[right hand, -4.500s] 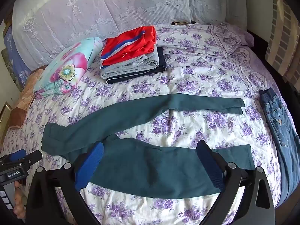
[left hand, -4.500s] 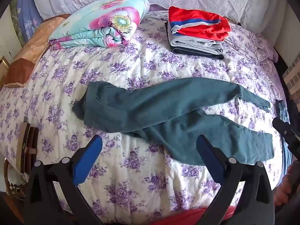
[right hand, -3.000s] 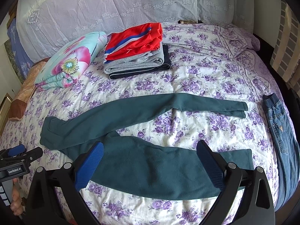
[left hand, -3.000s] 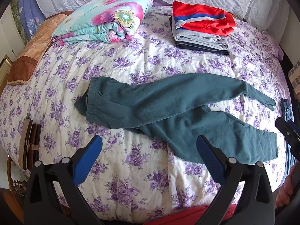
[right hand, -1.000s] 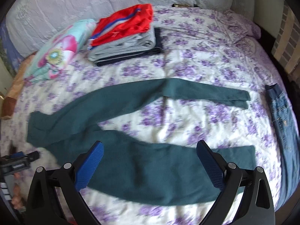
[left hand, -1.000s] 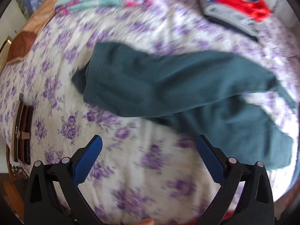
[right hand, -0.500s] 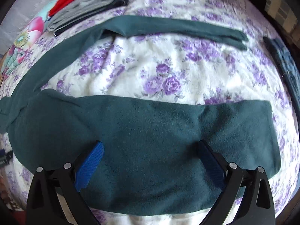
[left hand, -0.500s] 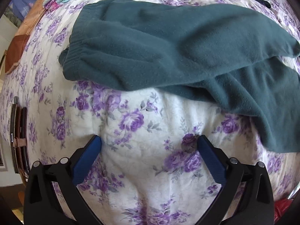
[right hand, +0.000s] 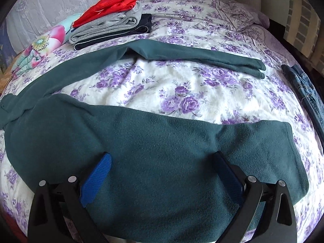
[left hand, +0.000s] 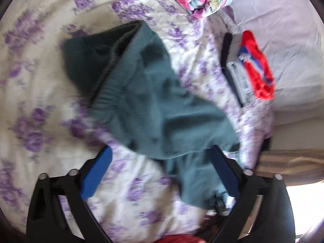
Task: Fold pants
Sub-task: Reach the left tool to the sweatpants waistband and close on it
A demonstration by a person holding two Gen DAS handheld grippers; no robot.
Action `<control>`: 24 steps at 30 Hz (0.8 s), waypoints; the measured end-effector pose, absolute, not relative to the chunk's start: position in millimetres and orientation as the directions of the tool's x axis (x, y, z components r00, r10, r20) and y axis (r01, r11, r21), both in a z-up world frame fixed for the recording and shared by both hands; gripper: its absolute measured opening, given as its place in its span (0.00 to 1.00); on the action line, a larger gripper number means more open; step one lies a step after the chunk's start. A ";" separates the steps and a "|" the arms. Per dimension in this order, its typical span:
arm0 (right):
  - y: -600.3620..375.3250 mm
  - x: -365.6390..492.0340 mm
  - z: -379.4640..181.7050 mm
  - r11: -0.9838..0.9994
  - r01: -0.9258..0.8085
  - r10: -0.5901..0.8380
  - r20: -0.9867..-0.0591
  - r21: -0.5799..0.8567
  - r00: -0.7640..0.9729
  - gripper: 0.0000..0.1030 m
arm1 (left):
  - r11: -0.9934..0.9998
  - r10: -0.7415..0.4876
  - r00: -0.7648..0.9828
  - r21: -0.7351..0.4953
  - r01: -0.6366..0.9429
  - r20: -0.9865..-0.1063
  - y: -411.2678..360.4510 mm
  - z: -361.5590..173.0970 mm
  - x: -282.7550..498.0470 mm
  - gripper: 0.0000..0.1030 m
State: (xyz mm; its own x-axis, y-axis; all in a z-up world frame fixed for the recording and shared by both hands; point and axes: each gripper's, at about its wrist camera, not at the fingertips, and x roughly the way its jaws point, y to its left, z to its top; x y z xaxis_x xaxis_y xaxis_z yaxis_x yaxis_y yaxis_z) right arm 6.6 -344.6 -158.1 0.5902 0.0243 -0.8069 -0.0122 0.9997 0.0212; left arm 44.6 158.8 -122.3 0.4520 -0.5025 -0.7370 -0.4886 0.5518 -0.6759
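The teal sweatpants lie spread on the floral bedspread, legs parted in a V. The near leg runs straight under the right tool, its cuff off to that tool's right; the far leg stretches well ahead of it. The right tool stands wide open, both blue pads low over the near leg, with nothing pinched.

The left tool is also wide open and holds nothing. The elastic waistband sits ahead of it and a little to its left, while crumpled seat fabric reaches down between its fingers. This view is motion-blurred, so whether the pads touch cloth cannot be told.

The fabric looks like thick fleece: soft, limp, fairly light and not slippery. It should bunch and sag rather than hold a line, and a single-layer pinch would likely drag the other layer crooked. Better holds seem to be the firmer parts: the gathered waistband for the left tool, and the near leg's cuff edge for the right, taking both layers together.
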 end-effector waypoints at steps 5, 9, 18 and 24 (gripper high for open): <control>-345.3 6.4 -157.7 1.000 -0.012 0.025 -0.807 0.022 0.591 0.97 | 0.552 -0.499 0.435 -0.661 -0.508 -0.750 148.5 -124.9 55.6 0.44; -345.6 5.5 -157.9 1.000 -0.012 0.024 -0.806 0.021 0.592 0.97 | 0.558 -0.491 0.457 -0.670 -0.489 -0.742 152.7 -108.0 39.2 0.33; -345.5 6.2 -157.8 1.000 -0.012 0.026 -0.805 0.023 0.592 0.97 | 0.594 -0.466 0.438 -0.639 -0.488 -0.769 156.3 -105.5 54.6 0.23; -345.7 6.9 -157.5 1.000 -0.012 0.026 -0.805 0.024 0.593 0.97 | 0.516 -0.510 0.415 -0.654 -0.553 -0.753 156.5 -127.1 37.5 0.35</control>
State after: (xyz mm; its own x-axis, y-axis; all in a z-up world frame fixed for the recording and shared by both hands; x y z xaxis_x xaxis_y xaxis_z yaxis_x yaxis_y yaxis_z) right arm 6.9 -345.8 -157.5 0.5928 0.0262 -0.8049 -0.0118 0.9996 0.0238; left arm 37.5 156.5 -127.1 0.4151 -0.5101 -0.7534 -0.5532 0.5159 -0.6541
